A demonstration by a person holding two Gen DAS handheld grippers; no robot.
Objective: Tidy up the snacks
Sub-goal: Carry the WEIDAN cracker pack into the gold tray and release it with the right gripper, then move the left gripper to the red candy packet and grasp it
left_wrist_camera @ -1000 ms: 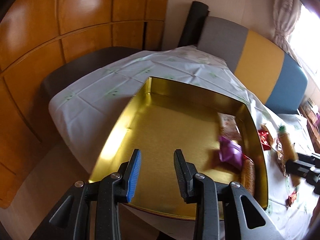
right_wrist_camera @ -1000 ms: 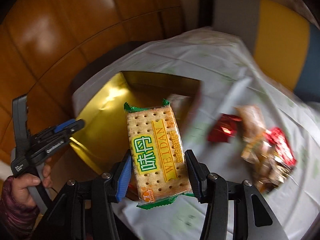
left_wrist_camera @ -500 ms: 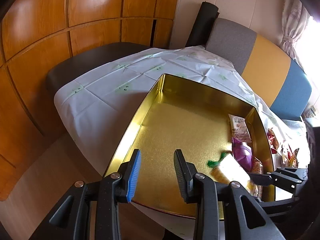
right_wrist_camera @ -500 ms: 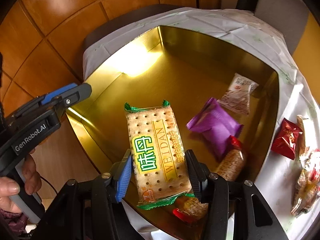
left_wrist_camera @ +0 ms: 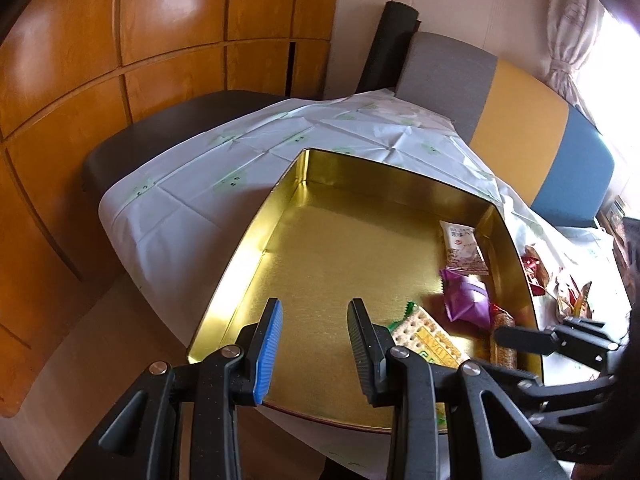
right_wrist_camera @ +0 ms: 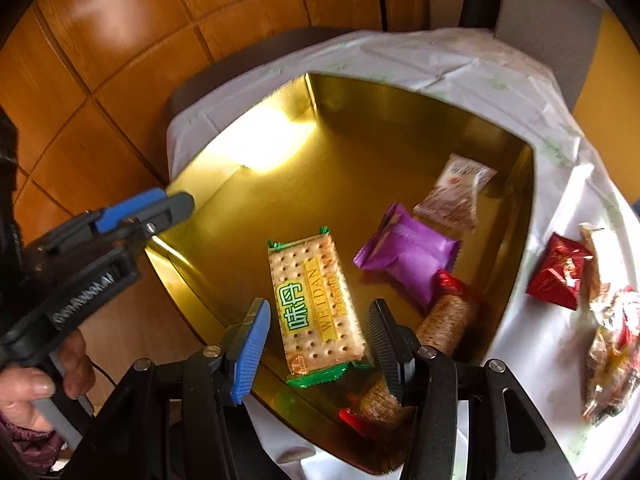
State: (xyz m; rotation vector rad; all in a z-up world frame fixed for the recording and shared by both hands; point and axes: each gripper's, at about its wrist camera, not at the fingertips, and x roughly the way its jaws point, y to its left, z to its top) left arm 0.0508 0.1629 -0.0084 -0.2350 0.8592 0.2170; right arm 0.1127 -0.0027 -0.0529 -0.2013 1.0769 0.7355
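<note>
The right gripper (right_wrist_camera: 316,344) stands open, pads clear of the cracker packet (right_wrist_camera: 316,304) lying flat in the gold tin (right_wrist_camera: 516,216). At two o'clock lies a purple packet (right_wrist_camera: 408,256). The left gripper (left_wrist_camera: 314,344) hangs part-open, empty.

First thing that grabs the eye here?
A big gold tin fills both views. In it, a green-edged cracker pack lies between the right gripper's open jaws, with no pad visibly touching it. A purple packet lies beside it, and a red-wrapped snack waits on the white cloth outside the tin's right wall.
</note>
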